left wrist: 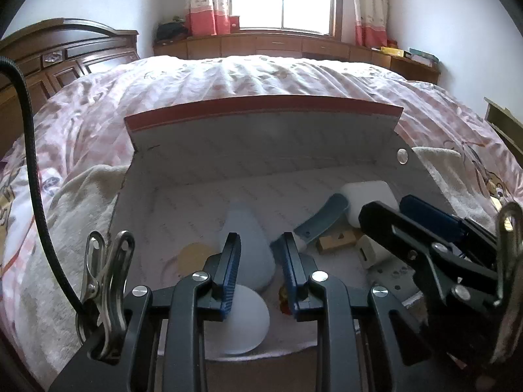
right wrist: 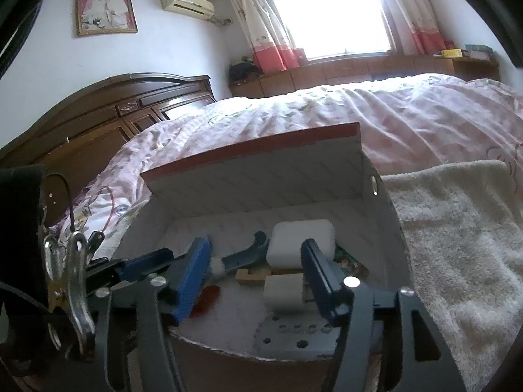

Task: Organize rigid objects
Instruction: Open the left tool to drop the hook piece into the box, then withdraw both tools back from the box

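Over the open box [left wrist: 261, 137] on the bed [left wrist: 228, 75], both tilt downward: left gripper [left wrist: 260, 245] narrow around nothing, white bottle [left wrist: 251, 254] beneath; right gripper [right wrist: 258, 261] wide, empty. No readable labels.

No legible text anywhere

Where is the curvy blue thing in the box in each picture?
Left wrist view: curvy blue piece, right of middle, beside the white block.
Right wrist view: curvy blue piece, middle, left of the white block.
Shared landmark: box flap's red edge.
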`<state>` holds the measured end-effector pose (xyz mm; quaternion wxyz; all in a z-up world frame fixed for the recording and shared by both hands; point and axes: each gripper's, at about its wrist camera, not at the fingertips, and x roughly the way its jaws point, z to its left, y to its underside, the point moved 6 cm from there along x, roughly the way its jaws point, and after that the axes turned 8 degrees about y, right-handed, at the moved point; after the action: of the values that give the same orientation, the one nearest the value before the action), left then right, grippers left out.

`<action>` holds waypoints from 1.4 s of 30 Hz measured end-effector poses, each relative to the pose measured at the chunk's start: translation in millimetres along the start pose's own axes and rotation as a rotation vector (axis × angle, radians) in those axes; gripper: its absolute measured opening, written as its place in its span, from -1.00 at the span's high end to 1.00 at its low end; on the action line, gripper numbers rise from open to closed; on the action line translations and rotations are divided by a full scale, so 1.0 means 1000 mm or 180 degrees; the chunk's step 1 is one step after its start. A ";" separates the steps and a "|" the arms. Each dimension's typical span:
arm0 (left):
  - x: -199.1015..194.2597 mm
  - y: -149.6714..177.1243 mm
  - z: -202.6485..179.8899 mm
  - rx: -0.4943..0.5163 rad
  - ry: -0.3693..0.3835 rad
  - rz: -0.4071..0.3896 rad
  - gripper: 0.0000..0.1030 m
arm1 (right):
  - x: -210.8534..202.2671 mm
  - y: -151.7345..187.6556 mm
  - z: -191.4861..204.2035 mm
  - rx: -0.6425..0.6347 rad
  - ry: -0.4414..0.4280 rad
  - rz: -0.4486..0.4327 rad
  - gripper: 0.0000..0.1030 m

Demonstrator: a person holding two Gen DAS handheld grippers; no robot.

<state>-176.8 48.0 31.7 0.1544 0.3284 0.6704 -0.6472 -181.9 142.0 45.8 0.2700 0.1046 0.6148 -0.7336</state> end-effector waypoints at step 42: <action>-0.070 0.045 0.015 -0.0254 0.0059 0.0028 0.49 | -0.075 0.018 0.018 0.0013 0.0206 0.0115 -0.43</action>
<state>-99.9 13.9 40.0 0.1640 0.3309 0.6956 -0.6162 -106.9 142.5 70.4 0.2630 0.1399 0.6197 -0.7261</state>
